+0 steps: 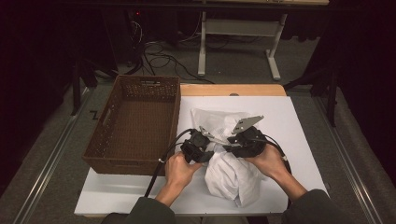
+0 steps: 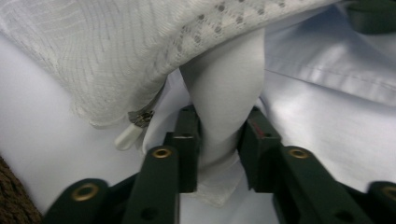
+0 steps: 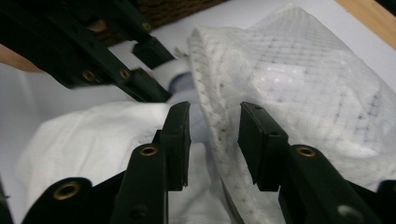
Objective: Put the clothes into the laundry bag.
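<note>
1. Shirt (image 1: 232, 173), white, lies bunched on the worktop (image 1: 299, 121) near the person's edge, its far end tucked under or into the mesh bag (image 1: 219, 121) just beyond it, right of the basket (image 1: 135, 126).
2. Left gripper (image 2: 219, 140) has its jaws pressed on a rolled fold of the shirt, seen in its own view right at the bag's mouth by the zip pull (image 2: 133, 130).
3. Right gripper (image 3: 215, 140) stands part open; the bag's edge runs between its jaws, but the pads do not press on it.
4. Risk: with the right gripper holding nothing, the bag mouth may sag shut, and pushing the fold then shoves the whole bag along the worktop instead of feeding cloth in.
5. Risk: the fold is thick and smooth, so it may slip from the left gripper's pads, or cloth may snag on the zip.
6. Hard to tell: how much of the shirt is already inside the bag, since mesh and grippers cover the join in the high view. The basket's inside is dark, and the shirt's near end is a shapeless lump.
</note>
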